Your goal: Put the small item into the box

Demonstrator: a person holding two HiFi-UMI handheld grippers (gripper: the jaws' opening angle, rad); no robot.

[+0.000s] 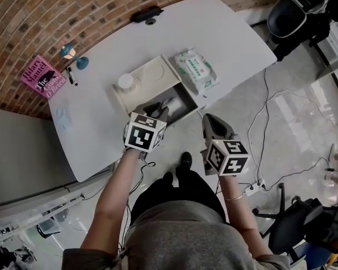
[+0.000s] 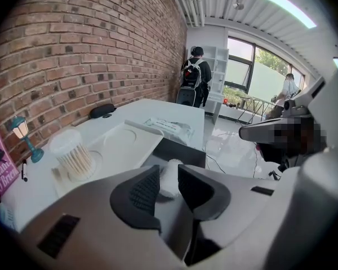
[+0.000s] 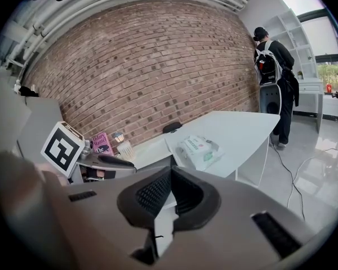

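Observation:
A small white item (image 2: 170,176) fills the gap between the pads of my left gripper (image 2: 169,172), which is shut on it. In the head view this gripper (image 1: 158,111) reaches over the near edge of the open white box (image 1: 192,101), and the item (image 1: 172,102) shows at its tips over the box's dark inside (image 2: 183,151). The box's flat lid (image 1: 149,76) lies open beside it. My right gripper (image 1: 212,120) hangs off the table's front edge, to the right of the box. Its jaws (image 3: 170,191) are shut with nothing between them.
A jar of cotton swabs (image 1: 127,83) stands on the lid. A wet-wipes pack (image 1: 197,69) lies just behind the box. A pink book (image 1: 42,76), a small lamp (image 1: 73,55) and a pen (image 1: 71,76) sit far left. Cables (image 1: 270,111) run across the floor. A person with a backpack (image 3: 273,66) stands behind.

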